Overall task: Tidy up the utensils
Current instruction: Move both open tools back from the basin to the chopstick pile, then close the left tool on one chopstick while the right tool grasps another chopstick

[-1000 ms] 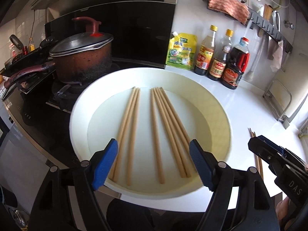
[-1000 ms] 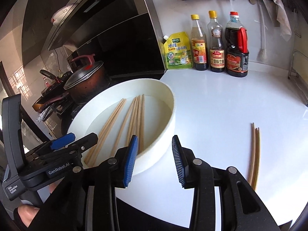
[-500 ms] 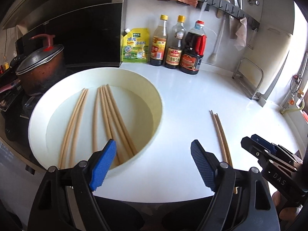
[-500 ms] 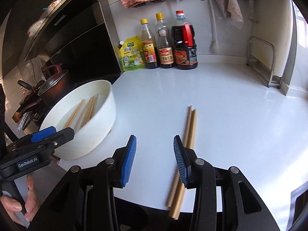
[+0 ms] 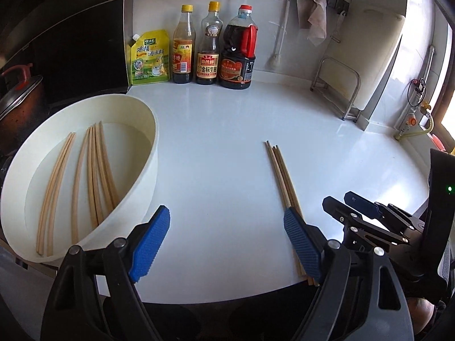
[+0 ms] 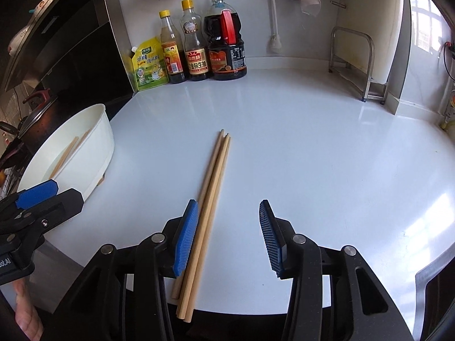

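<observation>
Lying on the white tabletop (image 6: 298, 147) near its front edge are the loose chopsticks (image 6: 212, 182), a small bundle side by side with the tips pointing toward the back wall; how many there are in it cannot be told for sure. The right hand-held gripper (image 6: 226, 234) is hovering over their near end with its blue pads spread wide and gripping nothing; the bundle is passing just inside the left pad (image 6: 186, 236), and whether it touches the pad cannot be told. The left hand-held gripper (image 5: 227, 243) is also standing wide and holding nothing, facing the bare tabletop between the white basin (image 5: 155, 142) and the loose chopsticks, whose near end is running behind its right pad (image 5: 303, 244) in the left wrist view.

More chopsticks (image 5: 92, 170) are lying in the basin, which is sitting at the left end of the tabletop beside a lidded pot (image 5: 17, 96) on the stove. Against the back wall are standing a yellow refill pouch (image 5: 149, 56), two yellow-capped bottles (image 5: 182, 47) and a dark sauce jug (image 5: 239, 51) with a red handle. A metal rack (image 6: 355, 65) is standing at the right.
</observation>
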Available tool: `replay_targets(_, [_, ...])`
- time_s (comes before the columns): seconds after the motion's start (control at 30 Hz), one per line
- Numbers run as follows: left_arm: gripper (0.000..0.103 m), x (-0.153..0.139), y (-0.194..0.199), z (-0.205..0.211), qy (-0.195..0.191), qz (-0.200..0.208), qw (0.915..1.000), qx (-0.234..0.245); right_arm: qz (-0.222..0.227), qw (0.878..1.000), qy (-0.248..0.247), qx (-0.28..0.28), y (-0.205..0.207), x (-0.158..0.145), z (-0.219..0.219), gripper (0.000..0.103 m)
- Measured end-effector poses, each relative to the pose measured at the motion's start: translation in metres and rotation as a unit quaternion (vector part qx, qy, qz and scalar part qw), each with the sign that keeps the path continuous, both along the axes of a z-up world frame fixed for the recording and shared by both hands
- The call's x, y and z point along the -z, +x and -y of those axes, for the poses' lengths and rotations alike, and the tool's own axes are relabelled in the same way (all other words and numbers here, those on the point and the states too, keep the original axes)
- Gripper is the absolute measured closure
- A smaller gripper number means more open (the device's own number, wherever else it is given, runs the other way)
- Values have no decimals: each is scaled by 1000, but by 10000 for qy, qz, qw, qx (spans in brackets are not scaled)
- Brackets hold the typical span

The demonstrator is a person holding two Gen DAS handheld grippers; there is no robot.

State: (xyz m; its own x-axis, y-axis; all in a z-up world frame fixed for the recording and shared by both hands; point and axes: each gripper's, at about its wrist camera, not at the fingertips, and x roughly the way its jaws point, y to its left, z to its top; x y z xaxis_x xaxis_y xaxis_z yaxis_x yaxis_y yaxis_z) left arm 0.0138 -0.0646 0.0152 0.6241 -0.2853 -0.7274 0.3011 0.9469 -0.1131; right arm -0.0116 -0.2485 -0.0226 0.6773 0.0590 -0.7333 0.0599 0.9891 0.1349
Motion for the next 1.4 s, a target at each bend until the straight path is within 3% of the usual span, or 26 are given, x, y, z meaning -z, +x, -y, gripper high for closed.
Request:
replay_targets(0.5, [22, 17, 14, -3, 1, -221, 9997, -105, -376, 9985, -368, -149, 27, 29, -17, 60])
replay_targets(1.0, [22, 32, 20, 21, 28, -384, 9992, 59, -454, 9984, -308, 114, 22, 35, 11, 60])
replay_targets(1.4, [22, 35, 24, 21, 56, -496, 9988, 6, -443, 9983, -313, -196, 21, 34, -4, 60])
